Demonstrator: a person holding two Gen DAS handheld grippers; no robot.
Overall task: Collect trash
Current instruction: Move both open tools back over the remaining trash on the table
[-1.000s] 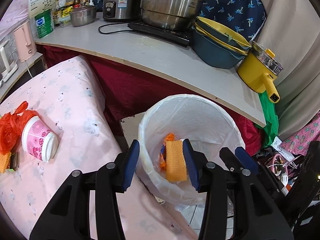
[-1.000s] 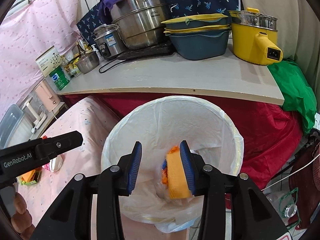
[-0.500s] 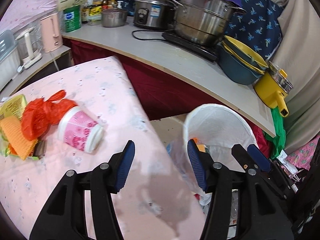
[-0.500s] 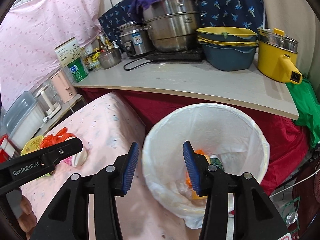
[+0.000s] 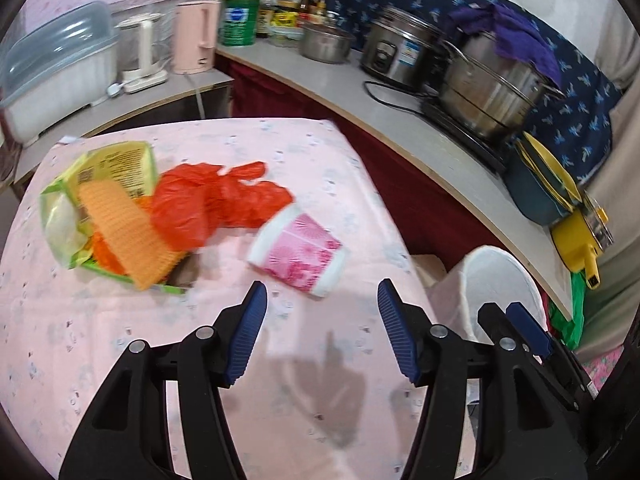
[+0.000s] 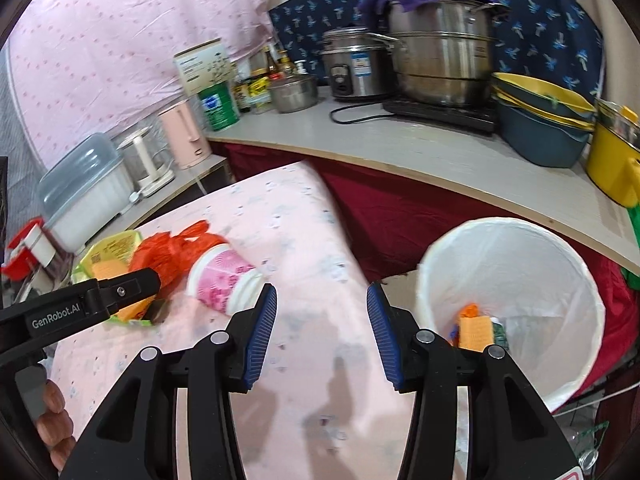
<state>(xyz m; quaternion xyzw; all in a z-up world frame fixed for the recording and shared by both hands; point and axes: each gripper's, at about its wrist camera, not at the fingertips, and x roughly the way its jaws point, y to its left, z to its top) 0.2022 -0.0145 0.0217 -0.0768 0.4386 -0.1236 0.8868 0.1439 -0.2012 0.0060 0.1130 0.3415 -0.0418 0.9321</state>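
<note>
Left gripper [image 5: 322, 334] spread wide and holding nothing, poised above the pink-clothed surface [image 5: 120, 340] just short of the pink-and-white cup [image 5: 296, 254]. Right gripper [image 6: 322, 334] likewise parted and bare, over the same cloth beside the bin. Cup lying on its side, touching the crumpled red plastic bag [image 5: 212, 208]. Left of the bag, a torn green packet [image 5: 116, 168] with an orange ribbed sponge [image 5: 124, 232] leaning across it (edges blurred). Off the surface's right edge, a white-lined trash bin [image 6: 508, 304], already holding an orange sponge [image 6: 474, 332] and some scraps too small to name. Behind, a grey counter [image 6: 400, 148] carrying a steel steamer pot [image 6: 440, 64], rice cooker [image 6: 356, 68] and stacked blue-and-yellow basins [image 6: 540, 124].
</note>
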